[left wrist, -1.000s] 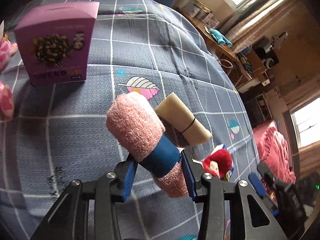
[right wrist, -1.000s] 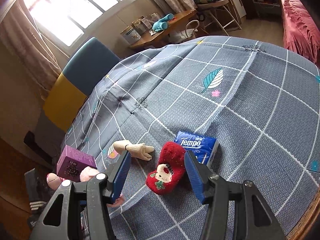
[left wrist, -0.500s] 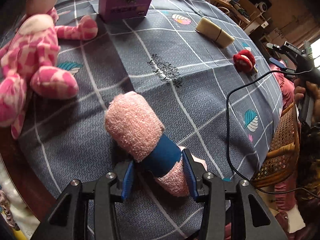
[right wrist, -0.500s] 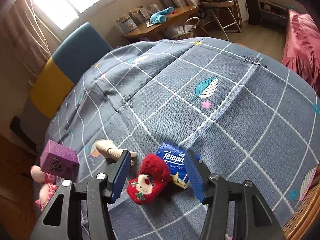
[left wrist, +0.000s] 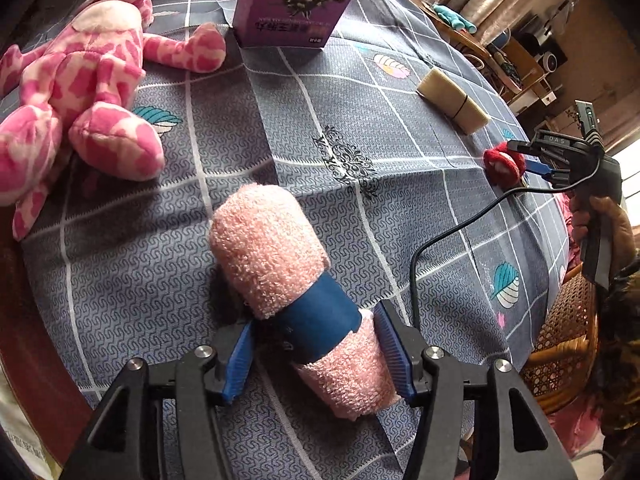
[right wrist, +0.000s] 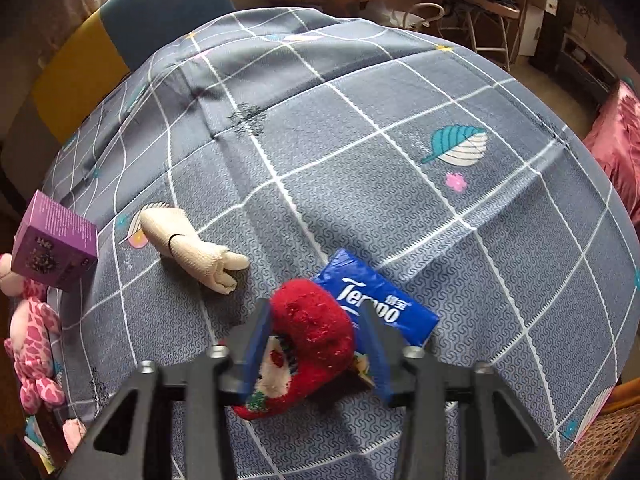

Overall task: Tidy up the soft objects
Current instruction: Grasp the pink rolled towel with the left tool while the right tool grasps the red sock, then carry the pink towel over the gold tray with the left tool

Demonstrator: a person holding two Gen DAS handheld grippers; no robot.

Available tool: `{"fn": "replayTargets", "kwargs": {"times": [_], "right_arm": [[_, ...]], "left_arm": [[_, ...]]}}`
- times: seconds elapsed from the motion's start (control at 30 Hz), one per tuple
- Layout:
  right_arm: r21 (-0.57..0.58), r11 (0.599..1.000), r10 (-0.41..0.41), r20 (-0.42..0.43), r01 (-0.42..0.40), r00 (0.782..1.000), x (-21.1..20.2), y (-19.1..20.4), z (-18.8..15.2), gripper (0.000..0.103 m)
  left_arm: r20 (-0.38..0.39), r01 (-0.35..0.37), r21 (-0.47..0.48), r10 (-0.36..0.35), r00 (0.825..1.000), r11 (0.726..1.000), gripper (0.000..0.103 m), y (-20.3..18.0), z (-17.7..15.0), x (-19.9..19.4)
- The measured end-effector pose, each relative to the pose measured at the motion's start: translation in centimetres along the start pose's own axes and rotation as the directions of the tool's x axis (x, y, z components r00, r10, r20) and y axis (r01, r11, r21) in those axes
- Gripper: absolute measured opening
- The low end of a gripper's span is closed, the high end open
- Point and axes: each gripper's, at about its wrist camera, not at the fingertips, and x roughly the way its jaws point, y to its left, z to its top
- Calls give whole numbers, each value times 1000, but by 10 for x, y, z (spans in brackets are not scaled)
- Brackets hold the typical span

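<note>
A pink towel roll [left wrist: 268, 240] with a blue band lies on the grey checked tablecloth [left wrist: 360, 80]. It sits between the jaws of my left gripper [left wrist: 314, 320], which are opening; the left pad stands clear of the roll. My right gripper [right wrist: 316, 316] is closing its jaws, and both pads press a red Christmas sock [right wrist: 308, 336]. The left wrist view shows the same right gripper [left wrist: 520, 160] and red sock [left wrist: 500, 164] at the table's right side. A cream rolled cloth [right wrist: 188, 244] lies left of the sock.
A pink spotted plush toy [left wrist: 80, 92] lies left of the towel, with a purple box [left wrist: 296, 0] standing behind it. A blue tissue pack [right wrist: 380, 300] lies partly under the sock. A black cable [left wrist: 440, 240] crosses the cloth. A wicker chair [left wrist: 560, 340] stands off the right edge.
My left gripper carried the towel roll to the table's near edge by the plush toy, and its jaws have spread. My right gripper came down over the red sock and closed on it.
</note>
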Motion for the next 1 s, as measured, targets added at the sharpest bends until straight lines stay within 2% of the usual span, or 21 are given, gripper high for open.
{"fn": "replayTargets", "kwargs": {"times": [0.07, 0.17, 0.27, 0.33, 0.43, 0.5, 0.57, 0.63, 0.7, 0.8, 0.9, 0.93, 0.97, 1.0], "right_arm": [[-56, 998, 2, 25, 0, 1000, -9, 13, -6, 11], [-81, 989, 125, 23, -123, 992, -26, 29, -15, 10], [-37, 960, 275, -33, -276, 961, -31, 38, -24, 10], [-10, 948, 317, -83, -319, 945, -22, 45, -30, 11], [-16, 979, 201, -109, -204, 973, -4, 48, -38, 14], [27, 975, 224, -121, -222, 967, 7, 41, -39, 23], [72, 966, 256, -141, -248, 956, 14, 36, -40, 40], [79, 971, 233, -130, -225, 964, 15, 34, -39, 45], [82, 973, 224, -139, -214, 965, 18, 33, -41, 46], [70, 973, 229, -161, -220, 960, 22, 37, -42, 47], [3, 976, 217, -170, -220, 961, 22, 51, -45, 47], [-37, 978, 197, -169, -206, 966, 21, 56, -47, 42], [-83, 981, 161, -157, -175, 974, 19, 63, -48, 25], [-120, 981, 136, -146, -154, 980, 17, 67, -49, 20]], "left_arm": [[13, -8, -10, 8, 1000, 1000, 58, -1, 0, 0], [27, -26, -8, 26, 999, 1000, 59, -4, -2, 1], [36, -45, 2, 45, 998, 999, 60, -9, -3, 2], [40, -51, -1, 51, 998, 999, 60, -10, -4, 3], [44, -58, -12, 58, 997, 998, 61, -11, -3, 4], [48, -59, -21, 60, 997, 998, 62, -11, -3, 4], [54, -62, -31, 64, 997, 998, 62, -11, -4, 5], [62, -69, -44, 71, 996, 997, 62, -11, -5, 5], [71, -74, -59, 79, 994, 995, 62, -11, -6, 4], [88, -82, -75, 88, 992, 994, 60, -12, -7, 3], [109, -109, -73, 117, 987, 991, 57, -14, -11, 2], [118, -122, -69, 130, 984, 990, 53, -15, -12, 2], [133, -137, -64, 144, 981, 988, 50, -15, -14, 1], [147, -148, -64, 156, 977, 987, 49, -15, -15, 0]]}}
